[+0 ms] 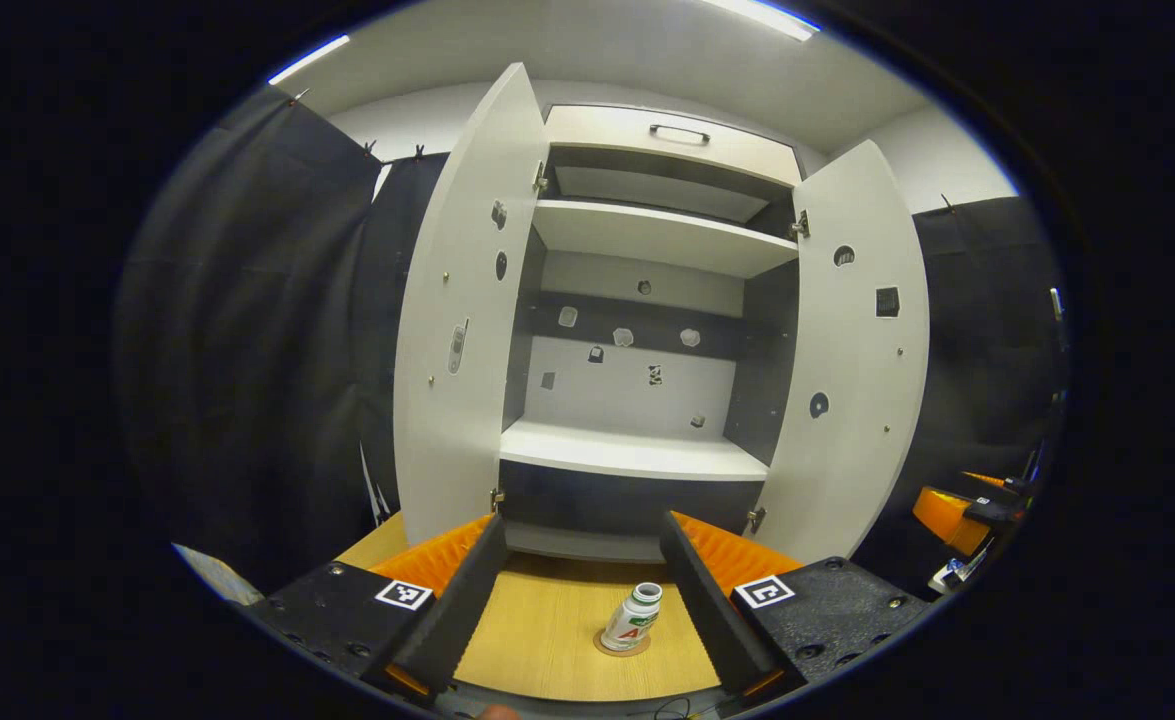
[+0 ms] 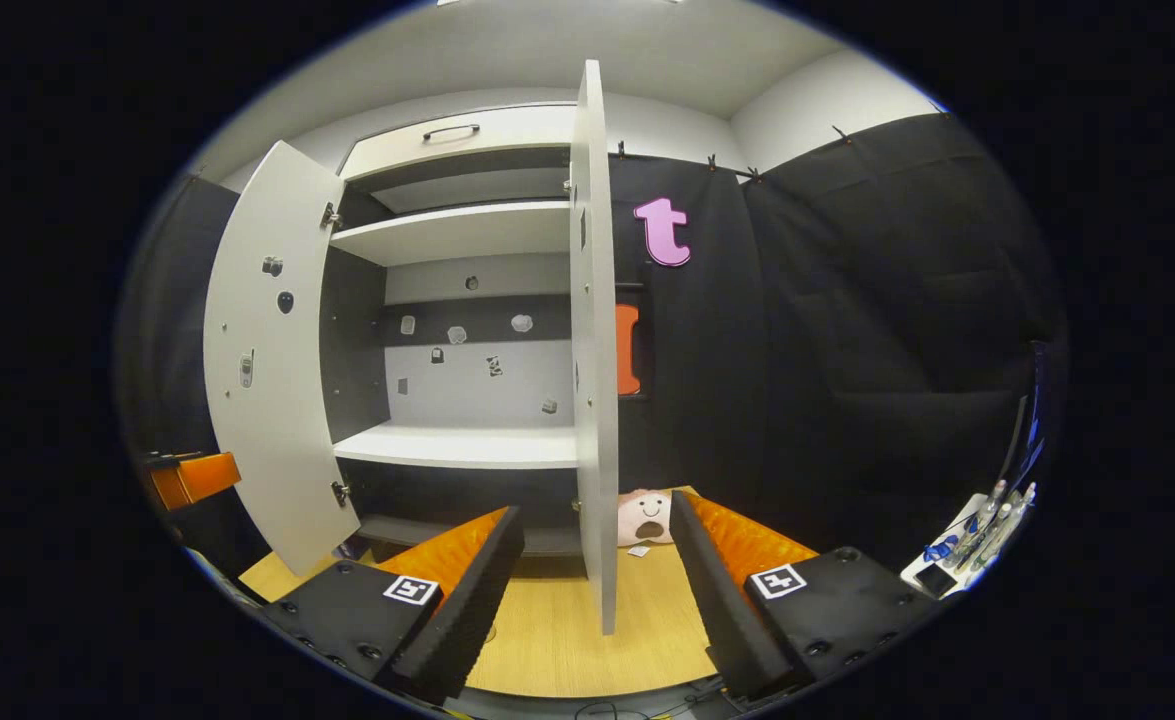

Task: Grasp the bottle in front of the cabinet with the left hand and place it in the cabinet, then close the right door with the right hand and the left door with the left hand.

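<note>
A small white bottle [image 1: 634, 618] with a white cap and a coloured label stands upright on a round marker on the wooden tabletop [image 1: 547, 620], in front of the cabinet [image 1: 637, 450]. My left gripper [image 1: 579, 590] is open, its fingers wide apart on either side of the bottle and short of touching it. Both cabinet doors stand open: the left door [image 1: 467, 310] and the right door [image 1: 857, 370]. In the right gripper view my right gripper [image 2: 595, 590] is open, with the edge of the right door [image 2: 597, 350] straight ahead between its fingers.
The cabinet has a lower shelf [image 1: 632, 452], an upper shelf [image 1: 657, 235] and a drawer with a handle [image 1: 679, 132] on top. A plush toy [image 2: 644, 517] sits on the table right of the cabinet. A white tray of pens [image 2: 977, 535] lies at the far right.
</note>
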